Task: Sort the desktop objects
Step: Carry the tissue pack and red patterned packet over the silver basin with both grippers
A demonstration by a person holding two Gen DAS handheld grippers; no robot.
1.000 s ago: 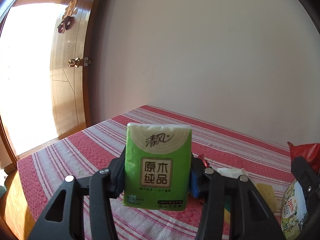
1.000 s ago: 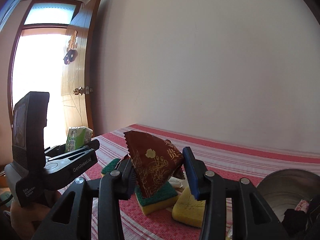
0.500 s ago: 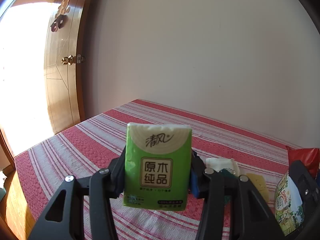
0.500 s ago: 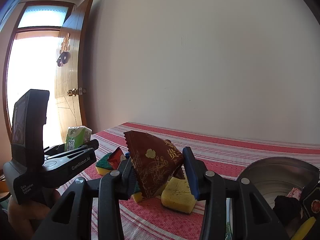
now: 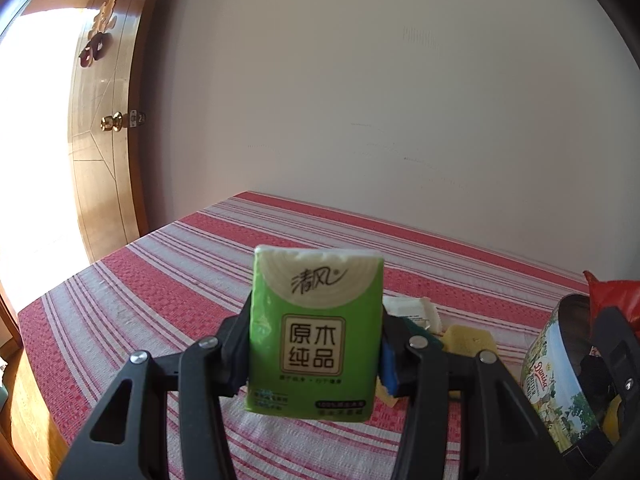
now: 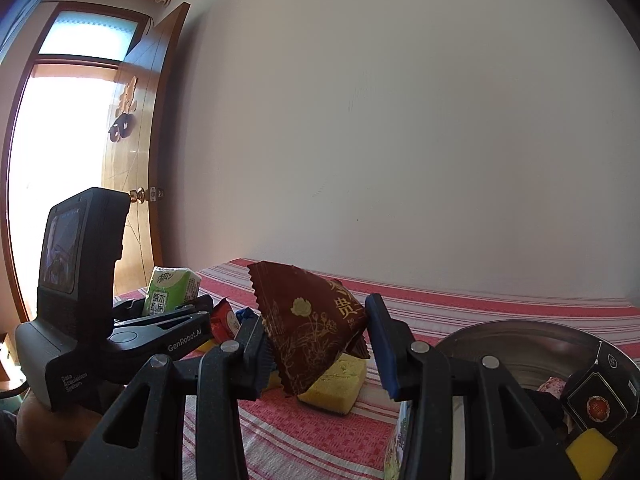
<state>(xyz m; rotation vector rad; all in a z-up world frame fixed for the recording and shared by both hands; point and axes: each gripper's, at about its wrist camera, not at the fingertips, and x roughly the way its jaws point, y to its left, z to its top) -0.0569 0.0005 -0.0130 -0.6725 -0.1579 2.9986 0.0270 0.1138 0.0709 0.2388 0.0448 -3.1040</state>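
Note:
My left gripper (image 5: 316, 344) is shut on a green tissue pack (image 5: 314, 332) and holds it upright above the striped red tablecloth (image 5: 160, 280). The pack also shows in the right wrist view (image 6: 170, 290), held in the left gripper (image 6: 168, 312). My right gripper (image 6: 316, 344) is shut on a dark red snack packet (image 6: 308, 320) with gold print, held above the table. A round metal tin (image 6: 520, 344) with several items inside sits at the lower right; it also shows in the left wrist view (image 5: 560, 372).
Yellow sponges (image 6: 340, 384) and a small red packet (image 6: 224, 320) lie on the cloth behind the snack packet. A white pack (image 5: 412, 312) and a yellow sponge (image 5: 472, 338) lie behind the tissue pack. A wooden door (image 5: 104, 152) stands at the left.
Both grippers have swung right with their loads still held. The tin has come further into both views, and the door has slid left.

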